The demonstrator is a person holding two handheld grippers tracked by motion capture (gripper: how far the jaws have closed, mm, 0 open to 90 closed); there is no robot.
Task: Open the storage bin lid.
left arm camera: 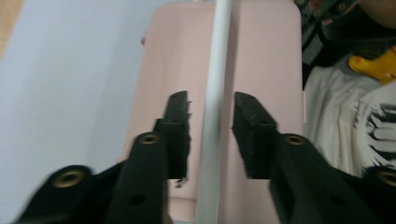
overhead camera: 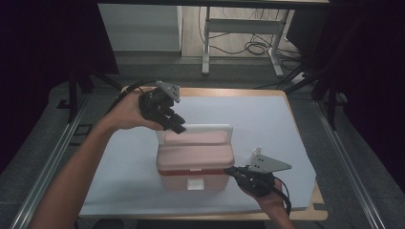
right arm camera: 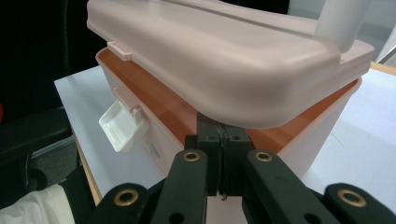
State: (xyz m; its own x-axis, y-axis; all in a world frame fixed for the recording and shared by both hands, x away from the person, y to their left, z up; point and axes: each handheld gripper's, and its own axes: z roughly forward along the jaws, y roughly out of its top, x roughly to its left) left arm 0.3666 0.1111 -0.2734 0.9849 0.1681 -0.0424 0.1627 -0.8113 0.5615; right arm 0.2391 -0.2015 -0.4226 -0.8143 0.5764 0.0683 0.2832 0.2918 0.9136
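Two grippers work a pink box (overhead camera: 195, 164). Left gripper (left arm camera: 211, 116) stands half open, its handle (left arm camera: 215, 93) loose between the jaws. Right gripper (right arm camera: 223, 135), shut and empty, noses under the lid (right arm camera: 224, 60). Latch (right arm camera: 122, 123) is undone; lifting remains.

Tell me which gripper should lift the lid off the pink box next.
Left, probably. The left gripper is open with the white handle between its jaws above the lid. The right gripper is shut, its tips at the box's corner under the lid's edge.
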